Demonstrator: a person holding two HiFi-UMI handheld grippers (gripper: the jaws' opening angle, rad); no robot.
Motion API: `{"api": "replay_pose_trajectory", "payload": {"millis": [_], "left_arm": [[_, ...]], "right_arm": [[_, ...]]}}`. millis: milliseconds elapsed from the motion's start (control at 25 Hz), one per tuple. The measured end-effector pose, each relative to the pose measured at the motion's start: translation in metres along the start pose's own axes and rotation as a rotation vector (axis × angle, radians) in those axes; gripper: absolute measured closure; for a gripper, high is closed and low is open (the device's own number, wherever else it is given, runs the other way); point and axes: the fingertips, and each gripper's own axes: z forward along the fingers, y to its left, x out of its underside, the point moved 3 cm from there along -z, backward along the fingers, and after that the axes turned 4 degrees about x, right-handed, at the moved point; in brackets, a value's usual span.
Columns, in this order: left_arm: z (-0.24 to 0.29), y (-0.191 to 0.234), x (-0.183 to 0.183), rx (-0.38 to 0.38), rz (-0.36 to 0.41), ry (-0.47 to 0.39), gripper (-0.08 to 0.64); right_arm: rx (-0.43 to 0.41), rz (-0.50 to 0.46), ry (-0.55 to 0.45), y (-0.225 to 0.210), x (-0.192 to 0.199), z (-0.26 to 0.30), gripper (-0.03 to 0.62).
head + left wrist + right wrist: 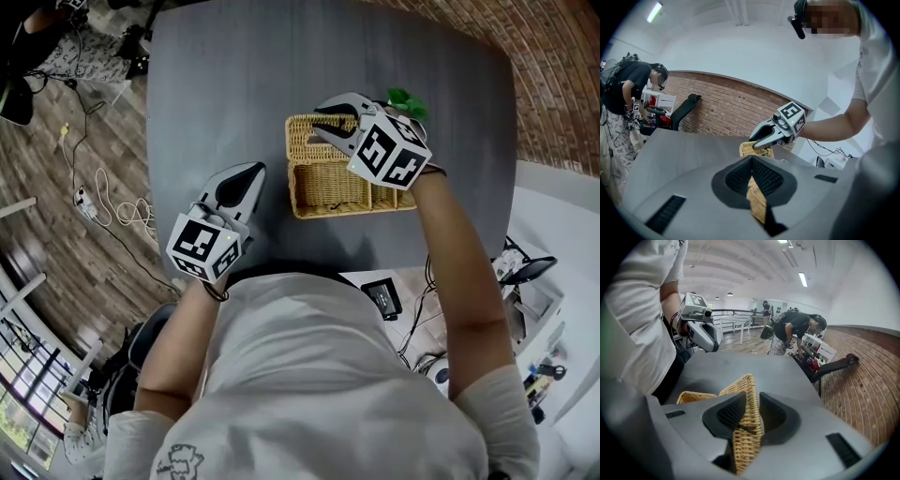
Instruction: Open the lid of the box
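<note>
Though half-open, lid between right fingers.

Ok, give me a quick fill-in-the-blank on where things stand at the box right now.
The right gripper is shut on the wicker ____.
The box stands on a dark grey ____.
In the head view, the left gripper is off to the box's ____ side, holding nothing.
Missing words: lid; table; left.
</note>
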Motion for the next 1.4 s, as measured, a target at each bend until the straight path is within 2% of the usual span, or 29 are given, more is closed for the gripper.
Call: {"api": "replay_pose_trajectory", "payload": {"millis": [480, 640, 800, 1040, 1200, 1400], "left_arm": [[0.000, 0.004, 0.004, 0.000, -0.008, 0.011, 0.549], [-0.002, -0.003, 0.002, 0.004, 0.005, 0.007, 0.549], [-0.009, -0.010, 0.000, -0.002, 0.015, 0.002, 0.549], [-0.025, -0.031, 0.004, 0.003, 0.029, -0.004, 0.549], [-0.036, -0.048, 0.008, 0.008, 0.046, -0.015, 0.549], [-0.048, -0.069, 0.011, 0.015, 0.069, -0.030, 0.549]], "right_arm": [[0.002, -0.003, 0.014, -0.009, 0.004, 0.005, 0.495], [0.051, 0.005, 0.021, -0.009, 0.006, -0.002, 0.425], [0.079, 0.052, -0.003, -0.004, 0.005, -0.013, 0.405], [0.127, 0.117, -0.049, 0.020, 0.004, -0.033, 0.407], [0.170, 0.146, -0.075, 0.049, 0.005, -0.044, 0.414], [0.205, 0.227, -0.104, 0.085, 0.001, -0.063, 0.420]]}}
